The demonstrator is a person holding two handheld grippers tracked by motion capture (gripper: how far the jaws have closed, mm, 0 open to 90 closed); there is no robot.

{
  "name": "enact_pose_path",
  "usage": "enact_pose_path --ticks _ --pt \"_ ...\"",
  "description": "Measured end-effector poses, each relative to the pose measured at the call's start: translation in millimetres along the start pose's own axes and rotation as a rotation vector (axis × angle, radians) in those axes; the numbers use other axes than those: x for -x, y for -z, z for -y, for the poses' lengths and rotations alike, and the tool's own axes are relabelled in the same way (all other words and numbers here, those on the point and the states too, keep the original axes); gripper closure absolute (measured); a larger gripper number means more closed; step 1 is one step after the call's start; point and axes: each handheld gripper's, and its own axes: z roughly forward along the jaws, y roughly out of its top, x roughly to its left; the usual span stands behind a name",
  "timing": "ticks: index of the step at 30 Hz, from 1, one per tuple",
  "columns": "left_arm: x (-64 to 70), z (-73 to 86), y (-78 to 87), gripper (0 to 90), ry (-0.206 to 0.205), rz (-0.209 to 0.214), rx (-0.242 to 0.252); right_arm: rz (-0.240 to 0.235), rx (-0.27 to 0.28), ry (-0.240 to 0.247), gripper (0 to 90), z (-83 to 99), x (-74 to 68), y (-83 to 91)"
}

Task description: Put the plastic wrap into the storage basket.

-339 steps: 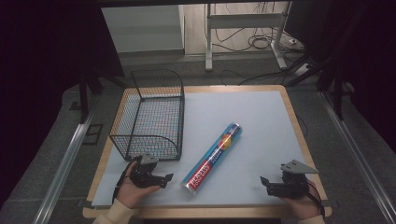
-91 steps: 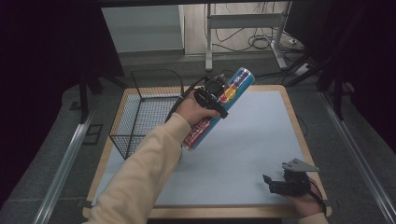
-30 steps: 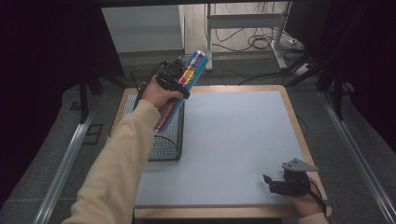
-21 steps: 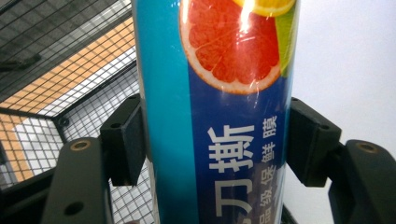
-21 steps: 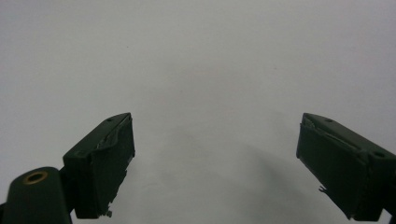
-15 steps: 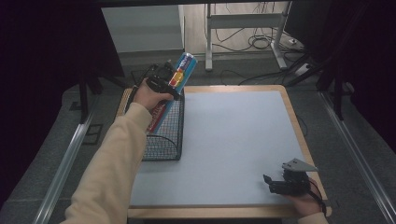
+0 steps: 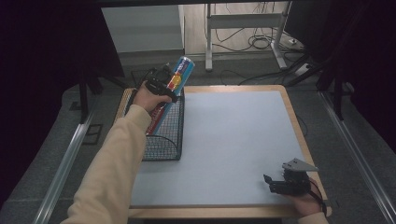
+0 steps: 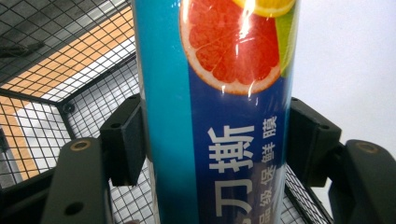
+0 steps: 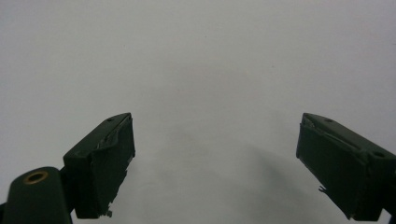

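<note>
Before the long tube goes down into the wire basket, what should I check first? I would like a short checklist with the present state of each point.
1. Hold on the long blue cylindrical tube with fruit print: the left claw has a jaw pressed on each side. Ok.
2. Lower end of the tube inside the black wire mesh basket: it appears to be between the walls. Ok.
3. Tube tilt: leaning, top end above the basket's far rim. Not ok for letting go yet.
4. Lower end resting on the basket floor: cannot tell.
5. Right claw: open, low near the front edge of the grey table mat, far from the basket. Ok.
</note>
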Motion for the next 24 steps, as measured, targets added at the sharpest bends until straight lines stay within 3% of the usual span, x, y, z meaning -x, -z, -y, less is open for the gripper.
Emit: enact_pose_path --ticks 10,24 --pt "-4.9 0.6 -11.9 31.9 -0.008 -0.008 0.002 0.001 -0.001 0.001 11.6 0.2 0.8 -0.3" --pt "-11.6 -6.6 -43.1 31.9 -0.006 -0.038 -0.044 0.003 -0.006 0.001 11.6 0.4 0.8 -0.9"
